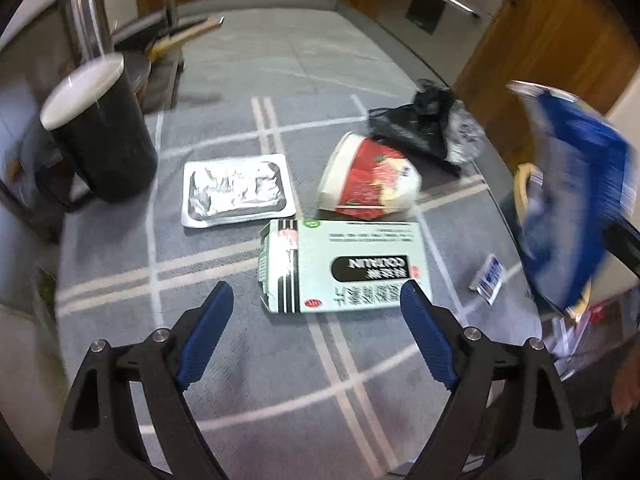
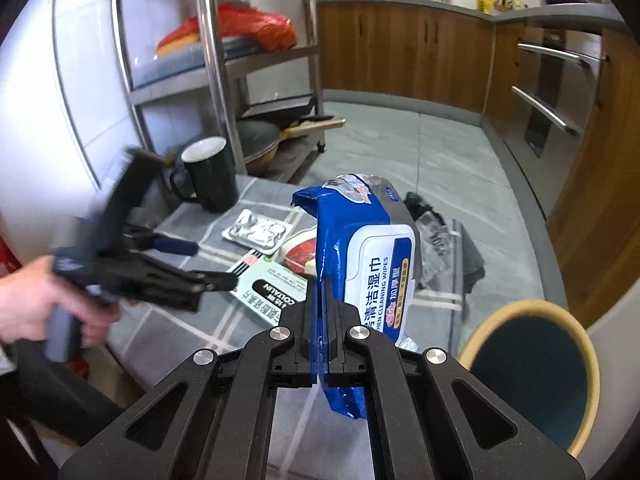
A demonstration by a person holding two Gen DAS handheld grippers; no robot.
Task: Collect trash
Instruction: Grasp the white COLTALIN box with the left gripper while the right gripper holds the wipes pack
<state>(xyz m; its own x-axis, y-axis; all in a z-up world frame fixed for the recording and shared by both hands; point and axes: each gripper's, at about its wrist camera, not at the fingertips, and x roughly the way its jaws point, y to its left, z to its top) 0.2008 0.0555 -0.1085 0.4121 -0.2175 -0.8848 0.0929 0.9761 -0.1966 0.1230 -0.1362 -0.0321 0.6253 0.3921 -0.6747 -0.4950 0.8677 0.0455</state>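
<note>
Blue wipes pack (image 2: 360, 256) hangs pinched in my right gripper (image 2: 320, 292), lifted beside the bin (image 2: 532, 376); my left gripper (image 1: 316, 300) spreads wide, empty, over the green carton (image 1: 344, 264) on the table (image 1: 240, 360).

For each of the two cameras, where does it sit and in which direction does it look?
Left wrist: on the open left hand-held gripper, looking steeply down at the green-white box, paper cup and foil tray; only its own fingers show.
Right wrist: on the right hand-held gripper, shut on the blue wipes pack, looking across the table toward the kitchen; the person's left hand shows.
Shared: box, tray, black mug, wipes pack.
</note>
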